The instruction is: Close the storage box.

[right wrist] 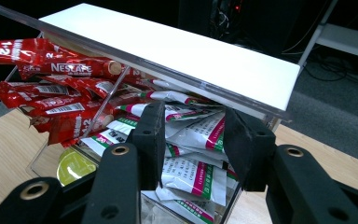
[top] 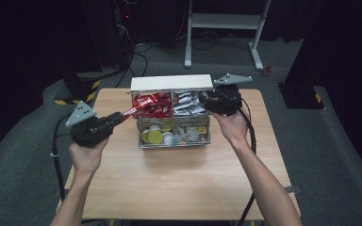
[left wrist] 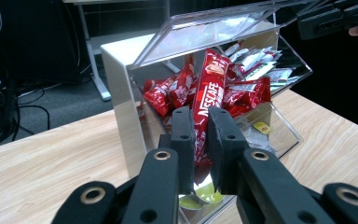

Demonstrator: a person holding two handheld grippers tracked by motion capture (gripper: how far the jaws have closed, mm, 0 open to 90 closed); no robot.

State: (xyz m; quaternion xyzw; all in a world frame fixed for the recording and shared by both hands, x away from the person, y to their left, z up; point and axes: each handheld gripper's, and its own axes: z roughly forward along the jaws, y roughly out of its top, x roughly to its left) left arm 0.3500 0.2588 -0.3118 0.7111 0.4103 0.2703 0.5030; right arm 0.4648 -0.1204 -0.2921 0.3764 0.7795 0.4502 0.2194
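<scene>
"NESCAFE" runs in white letters down the red stick sachet (left wrist: 208, 88) pinched between the left claw's (left wrist: 201, 140) jaws. In the right gripper view another red sachet (right wrist: 77, 68) reads "NESCAFE", and "1+2" shows on a neighbouring red one (right wrist: 9, 46). Print on the white-and-green sachets (right wrist: 200, 163) is too small to read.

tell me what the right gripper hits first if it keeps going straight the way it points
Most likely the white sachets in the upper right bin of the clear organizer. The right gripper has its jaws open at that bin's mouth, with the packets lying between and just beyond them. Depth is hard to judge, but nothing else intervenes.
</scene>
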